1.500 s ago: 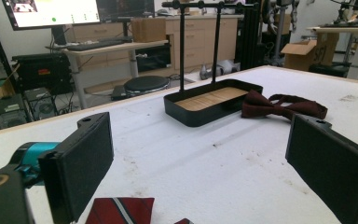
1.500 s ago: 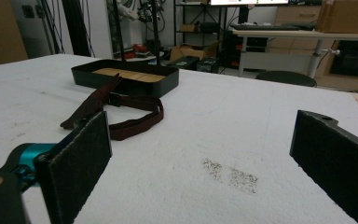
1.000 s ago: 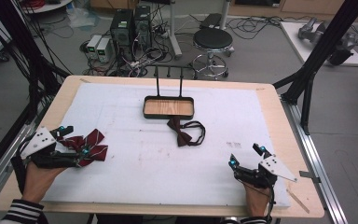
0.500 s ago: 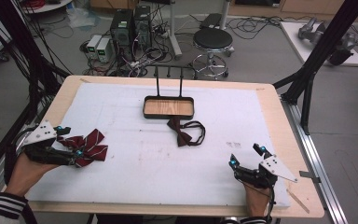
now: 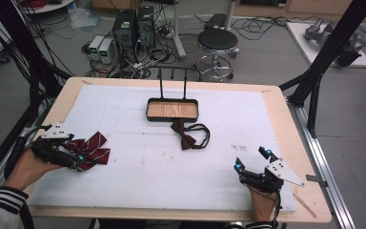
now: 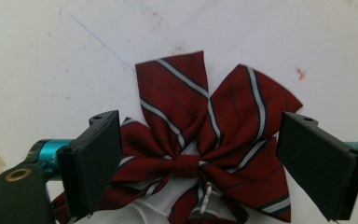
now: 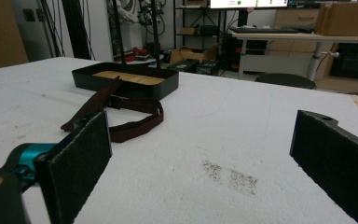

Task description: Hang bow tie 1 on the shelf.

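Note:
A dark red bow tie with white stripes [image 5: 93, 150] lies flat on the white mat at the left. My left gripper [image 5: 78, 160] reaches over it from the left. In the left gripper view the striped bow tie [image 6: 205, 154] sits between the two pads of the left gripper [image 6: 200, 140]. The jaws have just been closing but stand apart, not pressing on it. My right gripper [image 5: 250, 160] rests open near the mat's front right, with nothing between its pads [image 7: 205, 135].
A plain dark red bow tie with a looped strap [image 5: 187, 136] [image 7: 116, 112] lies mid-mat. Just behind it stands a black tray with a wooden floor [image 5: 172, 117] [image 7: 126, 84] and two upright rods. A stool and computer boxes stand beyond the table's far edge.
My left hand has shifted a little away from the front edge and toward the striped bow tie. The bow tie, the other tie and the right gripper have stayed put.

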A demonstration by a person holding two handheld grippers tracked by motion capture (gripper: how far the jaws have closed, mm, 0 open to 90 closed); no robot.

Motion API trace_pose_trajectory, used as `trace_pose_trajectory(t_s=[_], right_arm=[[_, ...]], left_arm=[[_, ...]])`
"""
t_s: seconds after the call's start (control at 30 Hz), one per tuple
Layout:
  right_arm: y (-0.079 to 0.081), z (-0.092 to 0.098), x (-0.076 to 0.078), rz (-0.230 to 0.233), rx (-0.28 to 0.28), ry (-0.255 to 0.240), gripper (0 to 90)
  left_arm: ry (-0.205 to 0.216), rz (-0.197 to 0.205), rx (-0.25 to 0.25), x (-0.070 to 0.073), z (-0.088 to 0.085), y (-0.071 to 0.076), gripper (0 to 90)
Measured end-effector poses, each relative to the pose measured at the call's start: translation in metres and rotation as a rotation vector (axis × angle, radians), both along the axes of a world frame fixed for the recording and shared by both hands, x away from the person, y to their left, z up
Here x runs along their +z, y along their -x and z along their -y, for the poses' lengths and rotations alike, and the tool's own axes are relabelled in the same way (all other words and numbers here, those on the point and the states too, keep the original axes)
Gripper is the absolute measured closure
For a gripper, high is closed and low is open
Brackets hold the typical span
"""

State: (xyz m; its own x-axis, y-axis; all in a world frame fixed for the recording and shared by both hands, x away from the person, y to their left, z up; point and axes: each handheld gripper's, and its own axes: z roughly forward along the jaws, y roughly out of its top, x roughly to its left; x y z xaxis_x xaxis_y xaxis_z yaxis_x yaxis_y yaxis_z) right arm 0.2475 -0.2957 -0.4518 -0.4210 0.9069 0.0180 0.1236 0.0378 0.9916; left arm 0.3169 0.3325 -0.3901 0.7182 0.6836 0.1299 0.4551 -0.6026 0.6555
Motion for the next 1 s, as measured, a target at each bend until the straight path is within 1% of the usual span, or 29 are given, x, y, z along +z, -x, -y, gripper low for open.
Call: trace_pose_trajectory(t_s=[0.03,0.07,0.1,0.13,0.17,0.2,0.23,0.27,0.3,0.33,0.37,0.4,0.47,0.5,0.57,0.67,0.7,0.77,0.87,0.9,1.0], right_arm=[[0.0,0.0,0.0,0.001,0.0,0.001,4.4],[0.0,0.0,0.0,0.001,0.0,0.001,4.4],[0.0,0.0,0.0,0.001,-0.001,0.001,4.4],[0.0,0.0,0.0,0.001,-0.001,0.002,4.4],[0.0,0.0,0.0,0.001,-0.001,0.001,4.4],[0.0,0.0,0.0,0.001,0.0,0.002,4.4],[0.0,0.0,0.0,0.001,0.0,0.001,4.4],[0.0,0.0,0.0,0.001,0.0,0.0,4.4],[0.0,0.0,0.0,0.001,0.0,0.002,4.4],[0.0,0.0,0.0,0.002,0.0,0.002,4.4],[0.0,0.0,0.0,0.003,-0.001,0.004,4.4],[0.0,0.0,0.0,0.002,-0.001,0.004,4.4],[0.0,0.0,0.0,0.002,-0.001,0.003,4.4],[0.0,0.0,0.0,0.001,-0.001,0.002,4.4],[0.0,0.0,0.0,0.003,0.0,0.005,4.4],[0.0,0.0,0.0,0.001,0.001,0.006,4.4],[0.0,0.0,0.0,0.001,0.001,0.006,4.4],[0.0,0.0,0.0,0.001,0.001,0.005,4.4],[0.0,0.0,0.0,0.0,-0.001,0.005,4.4],[0.0,0.0,0.0,0.0,-0.001,0.005,4.4],[0.0,0.0,0.0,0.0,-0.001,0.005,4.4]], left_arm=[[-0.011,-0.013,0.0,-0.001,0.0,-0.001,15.5],[-0.011,-0.013,0.0,-0.001,0.0,-0.001,15.5],[-0.024,-0.03,-0.001,-0.002,0.0,-0.003,16.3],[-0.03,-0.035,0.001,-0.003,-0.001,-0.005,17.3],[-0.036,-0.049,0.001,-0.004,-0.001,-0.006,18.0],[-0.036,-0.049,0.001,-0.004,-0.001,-0.006,18.0],[-0.052,-0.079,0.002,-0.007,-0.002,-0.008,18.0],[-0.052,-0.079,0.002,-0.007,-0.002,-0.008,18.2],[-0.076,-0.109,0.007,-0.01,-0.002,-0.011,18.7],[-0.076,-0.109,0.007,-0.01,-0.002,-0.011,19.1],[-0.087,-0.122,0.013,-0.011,-0.003,-0.013,19.6],[-0.084,-0.129,0.021,-0.011,-0.003,-0.014,19.8],[-0.081,-0.126,0.02,-0.011,-0.004,-0.015,21.2],[-0.086,-0.14,0.02,-0.01,-0.004,-0.018,22.1],[-0.092,-0.15,0.018,-0.01,-0.004,-0.019,23.9],[-0.1,-0.158,0.014,-0.01,-0.003,-0.021,26.0],[-0.11,-0.16,0.019,-0.011,-0.003,-0.023,26.3],[-0.116,-0.168,0.021,-0.013,-0.002,-0.024,26.9],[-0.119,-0.175,0.023,-0.014,-0.001,-0.025,28.5],[-0.129,-0.182,0.013,-0.014,-0.001,-0.026,29.4],[-0.129,-0.193,0.016,-0.014,-0.001,-0.027,30.8]])
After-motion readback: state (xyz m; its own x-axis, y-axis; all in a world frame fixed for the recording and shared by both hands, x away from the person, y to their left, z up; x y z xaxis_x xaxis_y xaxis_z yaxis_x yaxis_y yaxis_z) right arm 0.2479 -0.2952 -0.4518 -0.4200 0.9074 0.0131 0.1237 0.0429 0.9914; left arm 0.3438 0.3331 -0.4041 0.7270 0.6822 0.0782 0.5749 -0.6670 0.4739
